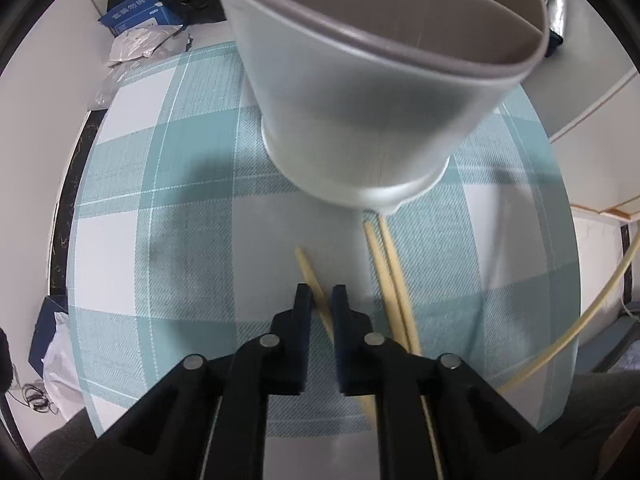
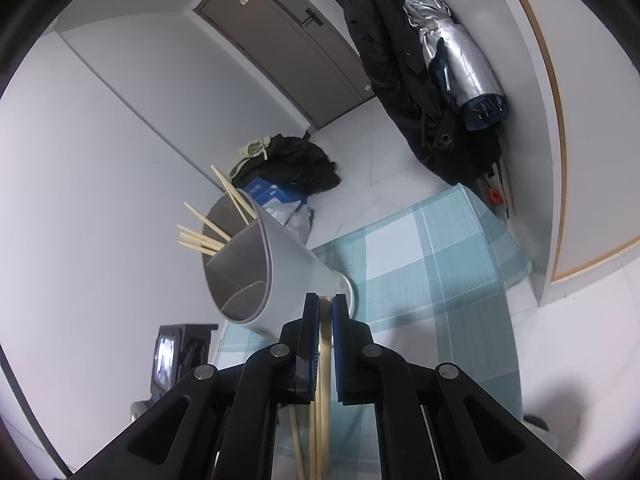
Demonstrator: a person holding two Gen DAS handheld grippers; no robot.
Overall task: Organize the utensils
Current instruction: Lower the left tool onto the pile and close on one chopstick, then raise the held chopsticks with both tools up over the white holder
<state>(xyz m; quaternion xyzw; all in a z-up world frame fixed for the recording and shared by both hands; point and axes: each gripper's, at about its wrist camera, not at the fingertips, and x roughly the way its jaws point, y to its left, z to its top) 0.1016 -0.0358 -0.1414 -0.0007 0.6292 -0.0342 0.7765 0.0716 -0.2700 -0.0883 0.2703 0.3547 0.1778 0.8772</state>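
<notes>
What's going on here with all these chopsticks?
A person is tidying chopsticks into a grey holder on a checked mat, with tongs in each hand. The left tongs have closed on one chopstick lying on the mat, beside two more. The right tongs are shut on a small bundle of chopsticks. Several chopsticks already stick out of the holder.
</notes>
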